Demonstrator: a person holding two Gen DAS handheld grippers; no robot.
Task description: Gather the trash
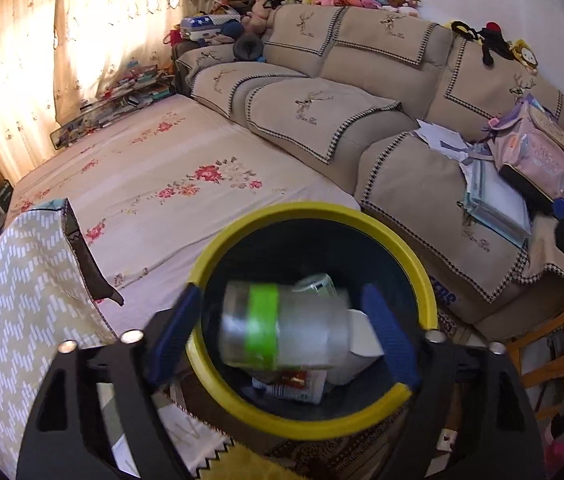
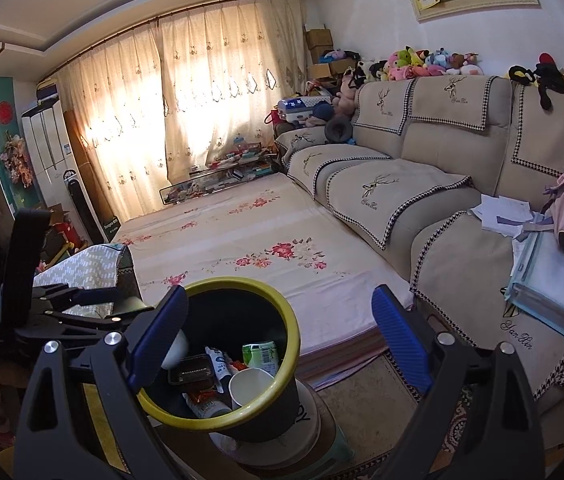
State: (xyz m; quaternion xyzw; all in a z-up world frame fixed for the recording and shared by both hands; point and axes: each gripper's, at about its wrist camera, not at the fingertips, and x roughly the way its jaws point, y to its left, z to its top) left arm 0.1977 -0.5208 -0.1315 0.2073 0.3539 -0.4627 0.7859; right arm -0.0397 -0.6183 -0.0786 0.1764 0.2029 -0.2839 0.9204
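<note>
Both grippers are being held over the yellow-rimmed bin (image 1: 314,216) at the bottom middle. Left gripper (image 1: 286,336) is spread wide, and a blurry clear bottle (image 1: 278,328) is seemingly dropping in. Right gripper (image 2: 278,340) is spread, empty. Bottles should be let go right over the middle.

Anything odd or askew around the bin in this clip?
The trash bin stands perched on a stacked stool, not the floor. A blurred clear bottle sits between the open left gripper fingers, above the bin.
</note>
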